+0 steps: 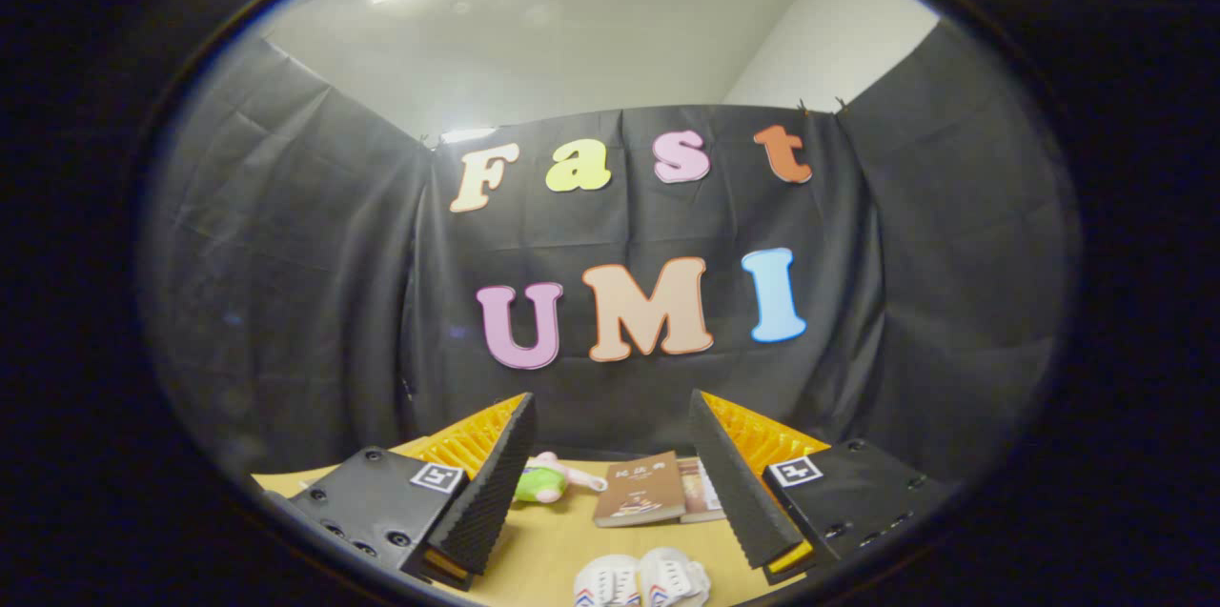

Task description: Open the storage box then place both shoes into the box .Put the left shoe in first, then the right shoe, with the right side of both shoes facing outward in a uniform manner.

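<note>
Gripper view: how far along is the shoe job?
Nothing looks done. The pair of white shoes sits side by side on the tan wooden table, low between the fingers. The gripper is open, holding nothing. Beyond it lie a brown book and a green and pink toy. Left: open the box, load left shoe, then right.

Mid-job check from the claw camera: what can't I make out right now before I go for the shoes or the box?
- Shoes, gripper view: just the top ends show between the fingers; the rest is cut off, so left versus right is unclear.
- Books: the second lies mostly under the brown one; the right finger covers its edge.
- Green toy: partly behind the left finger, too small to identify.
- Claw: open, holding nothing.
</note>
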Available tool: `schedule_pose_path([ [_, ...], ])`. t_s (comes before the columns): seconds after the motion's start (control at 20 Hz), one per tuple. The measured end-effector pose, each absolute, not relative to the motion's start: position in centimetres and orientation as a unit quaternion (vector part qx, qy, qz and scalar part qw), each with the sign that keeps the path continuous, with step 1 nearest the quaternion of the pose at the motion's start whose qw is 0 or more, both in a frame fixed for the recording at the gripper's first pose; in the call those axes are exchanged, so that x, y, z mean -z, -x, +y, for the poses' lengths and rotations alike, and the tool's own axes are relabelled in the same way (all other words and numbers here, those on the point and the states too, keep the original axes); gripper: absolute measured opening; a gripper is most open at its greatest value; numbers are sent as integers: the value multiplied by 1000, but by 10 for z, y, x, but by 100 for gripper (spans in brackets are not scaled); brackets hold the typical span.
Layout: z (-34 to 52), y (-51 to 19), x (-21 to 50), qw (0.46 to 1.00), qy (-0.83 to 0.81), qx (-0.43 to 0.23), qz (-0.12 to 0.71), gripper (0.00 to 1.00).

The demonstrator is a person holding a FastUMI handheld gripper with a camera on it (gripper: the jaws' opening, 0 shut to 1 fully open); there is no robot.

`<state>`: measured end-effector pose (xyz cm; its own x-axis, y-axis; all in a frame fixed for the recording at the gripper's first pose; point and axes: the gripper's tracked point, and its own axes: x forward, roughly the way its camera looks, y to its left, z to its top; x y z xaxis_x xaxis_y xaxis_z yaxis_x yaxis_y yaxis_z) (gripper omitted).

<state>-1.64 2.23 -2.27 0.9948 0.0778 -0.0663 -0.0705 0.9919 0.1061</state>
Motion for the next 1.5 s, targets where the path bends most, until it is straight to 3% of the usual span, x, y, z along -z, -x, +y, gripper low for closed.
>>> schedule_pose_path([
  [0.6, 104, 53, 134, 913, -335, -112, 203, 99],
  [1.0, 163, 70, 210, 787, -527, -120, 297, 99],
  [1.5, 191, 87, 272, 619, -717, -69, 313, 99],
])
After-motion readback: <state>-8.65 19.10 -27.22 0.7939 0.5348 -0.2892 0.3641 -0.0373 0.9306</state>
